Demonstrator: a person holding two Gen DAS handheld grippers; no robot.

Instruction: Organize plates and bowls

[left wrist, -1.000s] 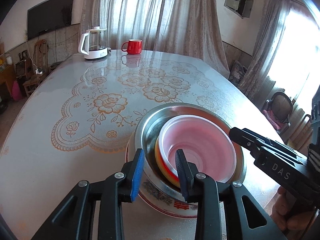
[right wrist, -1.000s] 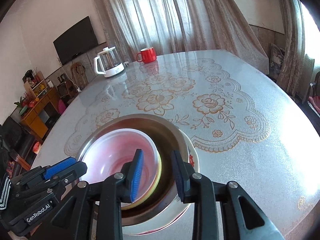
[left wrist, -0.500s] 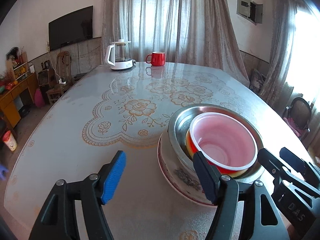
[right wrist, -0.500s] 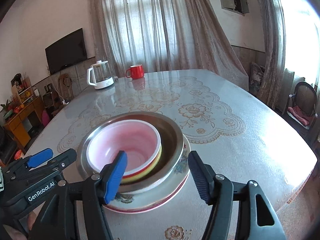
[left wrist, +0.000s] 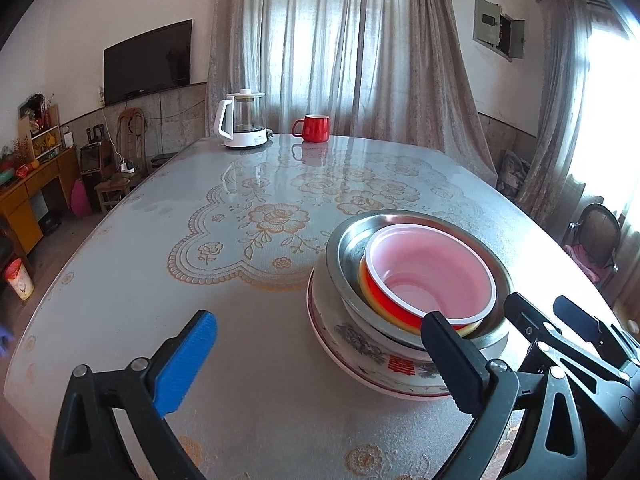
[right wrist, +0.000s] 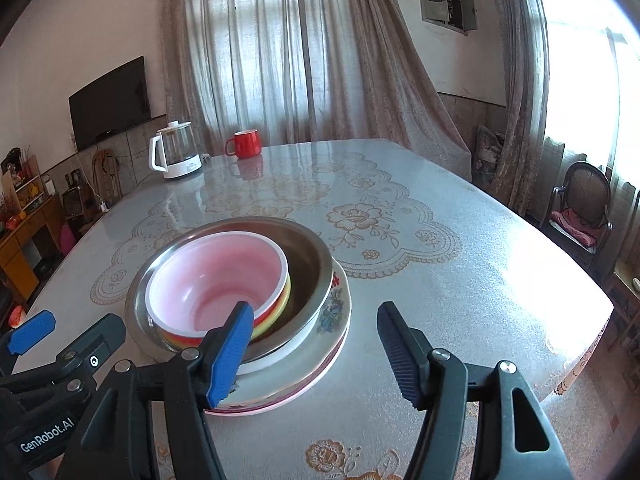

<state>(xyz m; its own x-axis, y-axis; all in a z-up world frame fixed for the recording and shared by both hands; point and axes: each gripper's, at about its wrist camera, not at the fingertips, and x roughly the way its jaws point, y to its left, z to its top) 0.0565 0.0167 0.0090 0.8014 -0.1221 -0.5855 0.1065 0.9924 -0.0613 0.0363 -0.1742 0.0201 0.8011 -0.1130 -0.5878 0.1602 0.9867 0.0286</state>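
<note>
A stack stands near the table's front edge: a pink-lined red bowl [left wrist: 432,276] over a yellow one, nested in a steel bowl [left wrist: 348,240], on a floral porcelain plate [left wrist: 360,348]. The stack also shows in the right wrist view: pink bowl [right wrist: 224,276], steel bowl [right wrist: 312,264], plate [right wrist: 336,312]. My left gripper [left wrist: 320,356] is open and empty, just in front and left of the stack. My right gripper [right wrist: 316,340] is open and empty, in front of the stack's right side. Each gripper shows in the other's view, the right gripper [left wrist: 560,320] and the left gripper [right wrist: 60,332].
A white electric kettle [left wrist: 242,124] and a red mug [left wrist: 314,128] stand at the table's far edge. The table [left wrist: 200,280] has a glossy floral cover. A chair [right wrist: 580,208] stands to the right, a cabinet [left wrist: 28,200] to the left.
Both grippers opened wide and pulled back from the stack, letting go of the bowls' rims. The stack stays in place.
</note>
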